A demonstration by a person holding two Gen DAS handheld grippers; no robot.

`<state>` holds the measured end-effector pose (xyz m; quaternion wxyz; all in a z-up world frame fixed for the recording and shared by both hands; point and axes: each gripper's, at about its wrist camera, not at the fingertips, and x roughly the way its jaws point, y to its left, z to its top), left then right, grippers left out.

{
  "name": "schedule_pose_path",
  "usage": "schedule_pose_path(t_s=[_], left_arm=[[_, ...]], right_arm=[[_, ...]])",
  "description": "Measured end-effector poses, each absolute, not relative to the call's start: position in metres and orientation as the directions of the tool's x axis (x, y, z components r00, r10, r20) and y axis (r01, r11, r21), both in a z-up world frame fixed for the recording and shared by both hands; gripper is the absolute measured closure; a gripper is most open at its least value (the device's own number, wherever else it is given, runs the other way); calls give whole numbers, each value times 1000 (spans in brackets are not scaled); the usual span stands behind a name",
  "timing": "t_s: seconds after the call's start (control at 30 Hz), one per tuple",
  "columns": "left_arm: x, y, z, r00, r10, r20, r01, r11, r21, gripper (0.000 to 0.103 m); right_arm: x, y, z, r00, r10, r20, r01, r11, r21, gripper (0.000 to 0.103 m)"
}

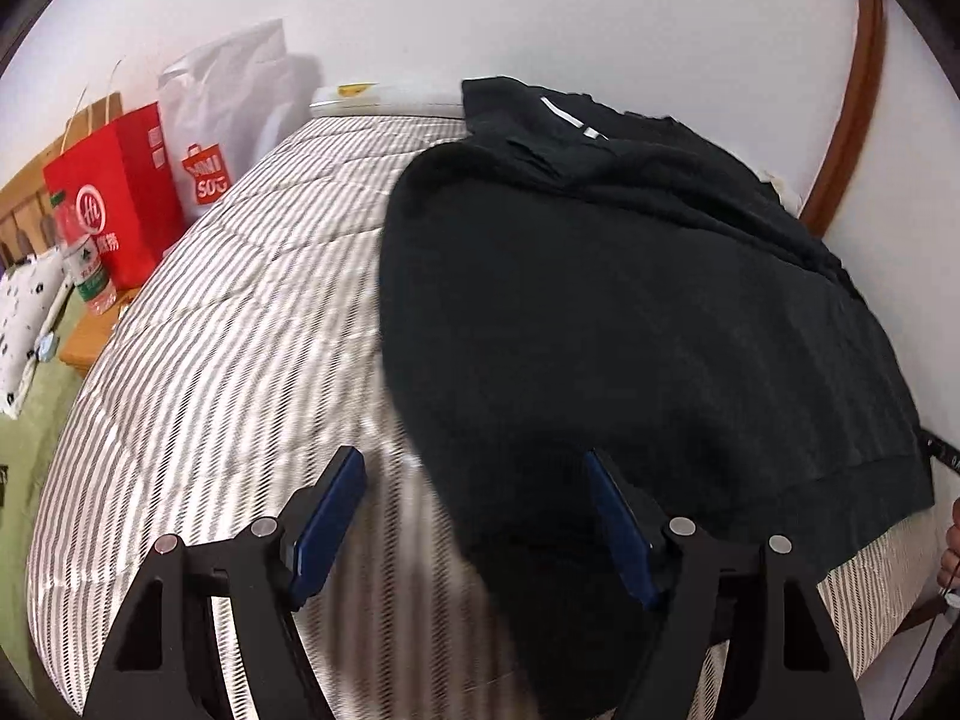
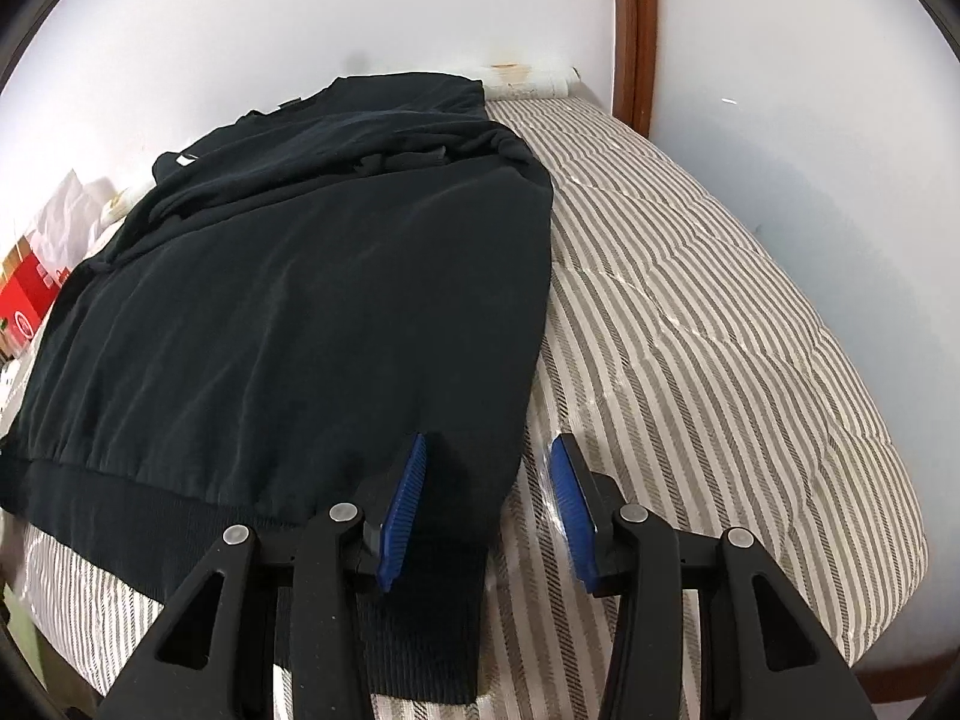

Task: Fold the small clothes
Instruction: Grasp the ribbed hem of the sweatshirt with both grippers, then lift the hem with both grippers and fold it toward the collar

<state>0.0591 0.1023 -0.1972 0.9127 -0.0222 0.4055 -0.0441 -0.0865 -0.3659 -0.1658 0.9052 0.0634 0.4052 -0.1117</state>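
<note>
- A black sweatshirt [image 2: 300,312] is lying spread on the striped mattress [image 2: 720,312].
- The left gripper [image 1: 474,474] is gaping wide above its hem corner.
- The right gripper [image 2: 489,462] is gaping wide, straddling its opposite side edge.

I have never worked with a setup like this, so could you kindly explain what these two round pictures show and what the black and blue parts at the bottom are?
There is no robot arm here. A person holds a two-finger gripper in each hand, and a wide-angle camera on each one looks forward along its fingers, which is why the pictures bulge. One picture comes from the left gripper, the other from the right gripper. The black struts with blue pads are the fingers.

A dark sweatshirt lies spread on a striped mattress against a white wall. Both grippers stand open near its ribbed hem, one at each lower corner, and neither holds anything. Beside the bed stand a red paper bag, a white bag and a water bottle.
</note>
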Motion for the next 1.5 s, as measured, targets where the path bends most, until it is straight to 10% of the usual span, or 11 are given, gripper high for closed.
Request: schedule_pose_path(t_s=[0.13, 0.27, 0.33, 0.4, 1.5], left_arm=[[63, 87, -197, 669, -47, -742, 43, 999, -24, 40], [65, 89, -195, 674, -63, -736, 27, 998, -61, 72], [65, 96, -194, 677, -66, -733, 10, 997, -80, 84], [63, 103, -192, 681, -97, -726, 25, 994, -110, 92], [14, 132, -111, 828, -191, -528, 110, 977, -180, 94]], right_arm=[[-77, -361, -166, 653, -163, -740, 251, 968, 9, 58], [-70, -358, -166, 651, -162, -741, 257, 966, 14, 61], [-69, -356, -164, 658, -137, -740, 227, 974, 21, 93], [-72, -352, -163, 654, -144, -743, 218, 976, 3, 94], [-155, -356, -65, 818, -12, -575, 118, 982, 148, 95]])
